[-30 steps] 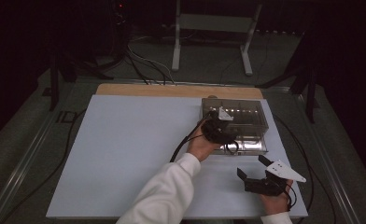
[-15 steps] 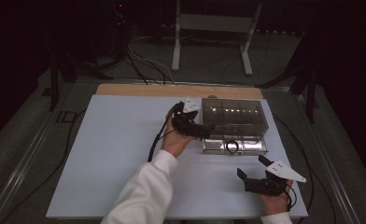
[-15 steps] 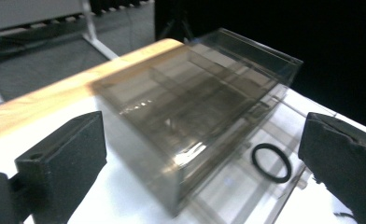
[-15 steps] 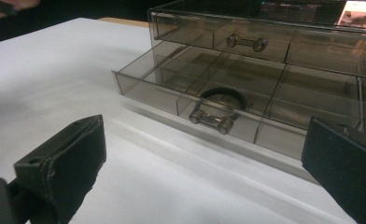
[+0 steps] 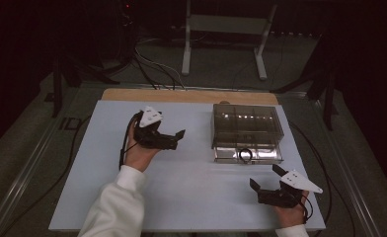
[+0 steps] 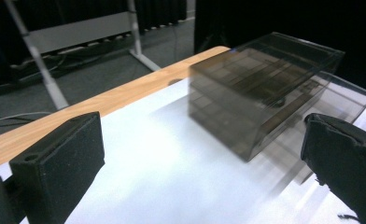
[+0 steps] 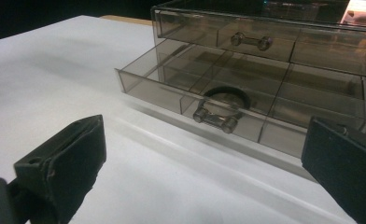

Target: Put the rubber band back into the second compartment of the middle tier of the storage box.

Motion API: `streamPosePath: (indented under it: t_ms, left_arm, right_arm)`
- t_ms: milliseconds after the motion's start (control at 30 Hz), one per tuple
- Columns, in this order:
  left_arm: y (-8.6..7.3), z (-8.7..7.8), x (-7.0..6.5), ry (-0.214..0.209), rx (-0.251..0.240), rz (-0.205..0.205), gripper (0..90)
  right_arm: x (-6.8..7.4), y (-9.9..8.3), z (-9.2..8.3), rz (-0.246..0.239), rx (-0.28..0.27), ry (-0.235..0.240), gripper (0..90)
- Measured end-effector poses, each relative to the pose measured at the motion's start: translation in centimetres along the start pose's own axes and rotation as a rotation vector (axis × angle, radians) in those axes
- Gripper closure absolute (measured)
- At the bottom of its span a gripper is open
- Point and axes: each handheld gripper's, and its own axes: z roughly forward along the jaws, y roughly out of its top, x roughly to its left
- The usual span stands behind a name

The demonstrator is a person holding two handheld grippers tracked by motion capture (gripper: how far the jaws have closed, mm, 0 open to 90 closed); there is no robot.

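Evidently placing step finishing: black ring (image 7: 227, 95) lying in pulled-out lower drawer (image 5: 248, 155) of smoky plastic drawer box (image 5: 246, 126). Left gripper (image 5: 174, 140) hanging apart from box, jaws just having opened wide, nothing between. Right gripper (image 5: 264, 181) resting near drawer front, jaws spread, empty (likely closer). Next move calling for pushing drawer shut squarely.

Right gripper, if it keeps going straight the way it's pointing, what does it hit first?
Probably the open lower drawer of the clear box, near its handle; the right gripper has bare tabletop ahead until then.
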Motion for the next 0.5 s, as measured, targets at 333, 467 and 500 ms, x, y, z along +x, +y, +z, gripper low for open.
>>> streamPosePath:
  t_ms: [333, 467, 500]
  left_arm:
    - [-2.8, -4.9, 2.5, 0.106, -0.028, -0.014, 0.4]
    - [-4.2, -6.5, 3.0, 0.155, -0.030, -0.003, 0.4]
    - [-4.6, -6.9, 3.1, 0.165, -0.031, -0.002, 0.4]
  right_arm:
    - [0.1, 0.0, 0.0, 0.000, 0.000, 0.001, 0.5]
    - [0.1, 0.0, 0.0, 0.002, -0.001, 0.003, 0.5]
    - [0.1, 0.0, 0.0, 0.003, -0.001, 0.004, 0.5]
